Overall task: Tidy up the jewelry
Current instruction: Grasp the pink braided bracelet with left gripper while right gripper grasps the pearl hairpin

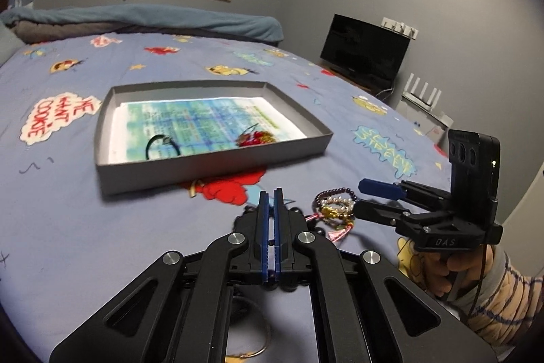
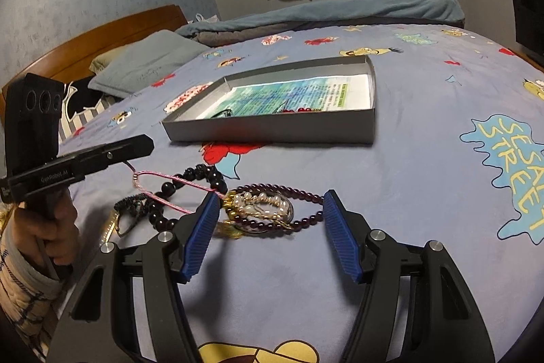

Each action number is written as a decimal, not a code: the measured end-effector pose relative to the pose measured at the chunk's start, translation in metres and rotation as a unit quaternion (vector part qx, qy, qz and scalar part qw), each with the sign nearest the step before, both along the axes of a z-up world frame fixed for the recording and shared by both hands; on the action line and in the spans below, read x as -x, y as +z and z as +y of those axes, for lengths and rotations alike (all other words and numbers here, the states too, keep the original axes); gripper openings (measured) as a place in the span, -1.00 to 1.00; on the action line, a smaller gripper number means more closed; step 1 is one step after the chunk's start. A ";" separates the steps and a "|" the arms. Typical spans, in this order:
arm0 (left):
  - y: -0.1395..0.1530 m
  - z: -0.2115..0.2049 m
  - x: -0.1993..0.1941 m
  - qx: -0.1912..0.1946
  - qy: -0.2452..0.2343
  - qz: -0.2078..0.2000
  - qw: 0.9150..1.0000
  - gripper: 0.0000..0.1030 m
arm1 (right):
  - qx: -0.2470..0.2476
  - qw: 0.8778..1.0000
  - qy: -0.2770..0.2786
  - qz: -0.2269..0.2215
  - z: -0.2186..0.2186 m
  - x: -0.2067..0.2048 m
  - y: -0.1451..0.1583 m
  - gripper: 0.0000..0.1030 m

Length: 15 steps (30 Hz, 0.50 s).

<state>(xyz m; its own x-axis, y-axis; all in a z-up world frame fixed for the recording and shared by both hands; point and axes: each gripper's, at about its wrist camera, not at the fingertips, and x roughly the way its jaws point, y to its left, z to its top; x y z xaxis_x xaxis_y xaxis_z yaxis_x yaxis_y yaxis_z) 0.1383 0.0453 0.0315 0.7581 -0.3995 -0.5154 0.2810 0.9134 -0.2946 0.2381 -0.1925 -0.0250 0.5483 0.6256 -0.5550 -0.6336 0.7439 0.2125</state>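
- Left gripper (image 1: 271, 193): blue pads pressed together with nothing seen between them, tips low over the bed sheet (image 1: 85, 227) just in front of the box.
- Right gripper (image 2: 268, 203): jaws spread wide and holding nothing, the two blue pads flanking the heap of bracelets; from the left wrist view its tips sit just beside the heap.
- Box (image 1: 210, 165): shallow, grey, open-topped, lying flat on the bed beyond both grippers. A printed paper sheet (image 1: 204, 118) lines its floor.
- Inside the box: a dark green hair tie (image 1: 162, 147) near the left front and a red and gold trinket (image 1: 255, 138) toward the right. The two are apart from each other.
- Heap on the bed sheet, outside the box and near its front wall: a purple bead bracelet (image 2: 306, 196) looped around a pearl bracelet (image 2: 261, 201), with a gold charm (image 1: 331, 212) at the edge of the pearls.
- A pink cord (image 2: 163, 184) runs from the heap toward the left gripper; whether the left gripper touches it cannot be told.
- A black bead bracelet (image 2: 190, 176) lies left of the heap, crossing the pink cord. A dark coiled item (image 2: 131, 204) lies farther left; its kind is unclear.
- Background: pillow (image 2: 149, 63) at the headboard, television (image 1: 365, 56) by the wall.
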 end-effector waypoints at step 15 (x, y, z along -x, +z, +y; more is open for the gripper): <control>-0.027 -0.010 -0.008 -0.009 -0.018 0.048 0.999 -0.92 | 0.029 0.999 0.025 0.014 0.015 -0.001 -0.006 -0.33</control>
<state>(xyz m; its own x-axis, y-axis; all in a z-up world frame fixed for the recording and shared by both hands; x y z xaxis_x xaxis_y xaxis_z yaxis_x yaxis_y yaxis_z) 0.1464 0.0357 0.0049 0.6902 -0.4163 -0.5919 0.2859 0.9083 -0.3054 0.2395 -0.1770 -0.0310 0.5010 0.6174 -0.6065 -0.6641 0.7236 0.1882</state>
